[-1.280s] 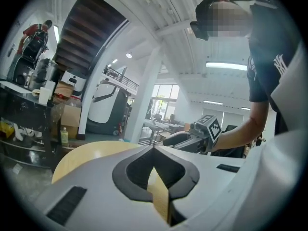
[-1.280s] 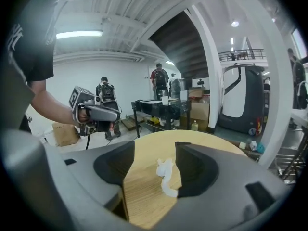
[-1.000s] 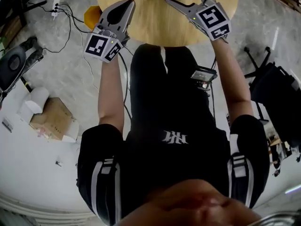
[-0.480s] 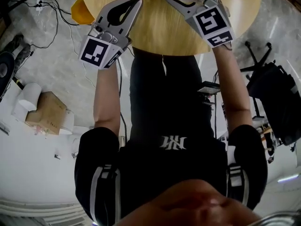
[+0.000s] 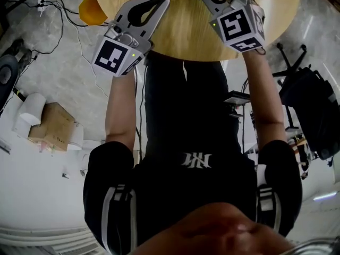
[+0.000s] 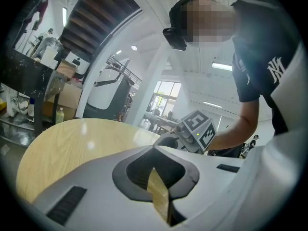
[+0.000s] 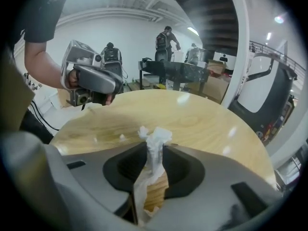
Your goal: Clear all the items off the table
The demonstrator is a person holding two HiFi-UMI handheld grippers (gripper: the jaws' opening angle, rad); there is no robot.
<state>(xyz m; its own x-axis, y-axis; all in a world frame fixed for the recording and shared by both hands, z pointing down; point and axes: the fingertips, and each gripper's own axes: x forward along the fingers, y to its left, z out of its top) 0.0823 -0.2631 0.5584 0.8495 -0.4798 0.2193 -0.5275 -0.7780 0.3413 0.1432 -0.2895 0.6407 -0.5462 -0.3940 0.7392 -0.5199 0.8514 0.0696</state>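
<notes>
Right gripper (image 7: 154,150) has just been closing, and it now pinches the crumpled white tissue (image 7: 155,137) at the near part of the tabletop (image 5: 186,33). The jaws are narrowed to the wad, with paper sticking out above and below them. A second ago the jaws were spread with the tissue lying loose on the tabletop in front of them. Both grippers have also dropped closer to the tabletop since then.

My read is that the grasp is done and the next job is to lift the tissue and carry it off the tabletop. Whether the tissue is already lifted clear of the tabletop, I can't tell.

Left gripper (image 5: 161,0) hangs over the tabletop's near edge, jaws together bar a thin slit, holding nothing.

View differences:
- The head view cuts off the jaw tips and tissue at its top edge, so only the right gripper view confirms the pinch.
- The right gripper view also shows small white specks (image 7: 121,136) on the tabletop. They could be scraps or glare.
- The left gripper view shows only bare tabletop.
</notes>
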